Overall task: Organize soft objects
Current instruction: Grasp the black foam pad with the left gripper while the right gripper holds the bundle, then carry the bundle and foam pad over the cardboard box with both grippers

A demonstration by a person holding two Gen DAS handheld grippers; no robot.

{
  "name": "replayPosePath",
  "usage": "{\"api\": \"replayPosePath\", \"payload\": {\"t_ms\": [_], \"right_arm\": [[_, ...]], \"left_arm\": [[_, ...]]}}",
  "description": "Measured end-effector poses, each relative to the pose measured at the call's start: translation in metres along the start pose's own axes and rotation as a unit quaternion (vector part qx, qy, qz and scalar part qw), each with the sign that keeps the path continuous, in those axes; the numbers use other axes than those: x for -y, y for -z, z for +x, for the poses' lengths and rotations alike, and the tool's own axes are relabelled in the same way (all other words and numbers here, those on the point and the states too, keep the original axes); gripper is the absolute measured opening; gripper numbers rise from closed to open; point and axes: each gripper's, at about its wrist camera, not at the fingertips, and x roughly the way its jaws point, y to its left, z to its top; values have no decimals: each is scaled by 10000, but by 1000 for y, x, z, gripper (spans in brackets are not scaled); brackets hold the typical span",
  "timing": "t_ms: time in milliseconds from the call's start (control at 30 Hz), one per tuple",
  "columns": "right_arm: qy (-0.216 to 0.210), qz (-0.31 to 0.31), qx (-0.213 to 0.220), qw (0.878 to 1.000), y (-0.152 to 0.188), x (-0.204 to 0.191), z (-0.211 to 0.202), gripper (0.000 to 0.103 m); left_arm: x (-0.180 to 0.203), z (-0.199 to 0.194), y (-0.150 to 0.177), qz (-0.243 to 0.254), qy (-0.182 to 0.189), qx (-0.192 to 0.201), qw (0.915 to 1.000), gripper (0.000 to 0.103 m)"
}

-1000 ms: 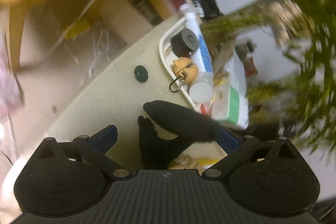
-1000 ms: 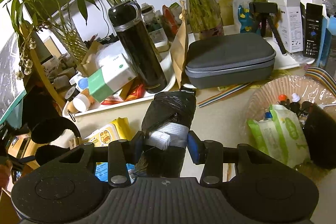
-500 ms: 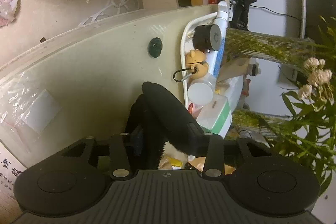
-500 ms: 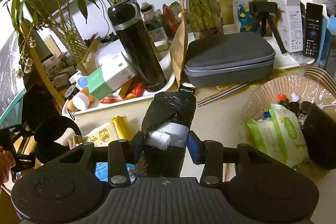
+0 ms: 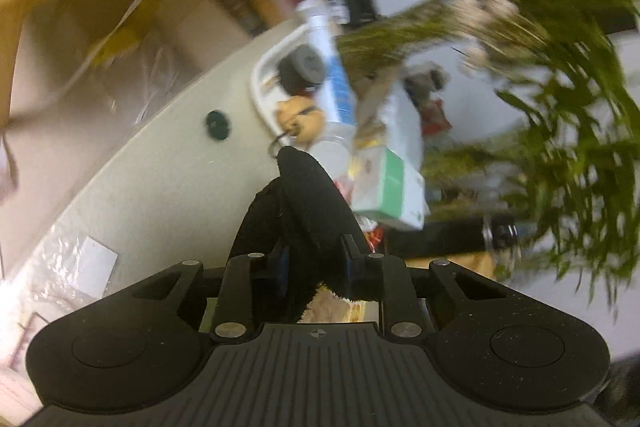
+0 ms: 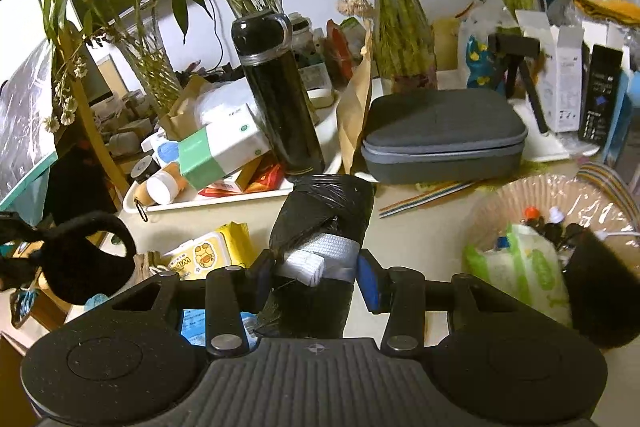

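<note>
Lifting black plush, left tool has swung away

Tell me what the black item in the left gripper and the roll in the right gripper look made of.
Black item in the left gripper: plush or fleece, matte, with fuzzy edges; probably fabric. Black roll in the right gripper: thin glossy plastic film, judging by its creases and sheen, likely bags, with a grey-white band around it.
</note>
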Motion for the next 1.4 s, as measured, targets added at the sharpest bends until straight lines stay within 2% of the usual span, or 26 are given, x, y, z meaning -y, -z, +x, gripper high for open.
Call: {"api": "replayPosePath", "payload": {"t_ms": [100,233,400,600,767,1000,1167,1267,1400], "right_arm": [[-51,-93,22,9999,1,-5,-12,47],[-236,-172,67,9996,3,-18,-32,47],[-356,-446,149,9983,3,-43,-59,47],[-483,-662,230,9964,1,-67,-92,47],[-620,-817,258,9944,6,-84,-121,47],[-807,-938,214,9921,21,-101,-157,47],[-848,-922,122,9921,33,-105,-174,47],[-852,-933,35,9920,40,-107,-178,47],[-835,-972,-109,9917,50,-111,-180,47]], "left_arm": [[25,-17,15,728,-67,167,9972,24],[54,-41,37,1599,-76,403,9863,24],[87,-67,58,2324,-1,632,9706,24],[102,-91,72,2543,313,635,9645,24],[106,-107,87,2582,443,529,9636,24],[128,-147,120,3063,665,528,9482,24],[153,-178,148,3721,407,664,9249,24],[163,-185,158,3806,300,373,9235,24],[170,-182,173,3927,-80,2,9196,24]]}}
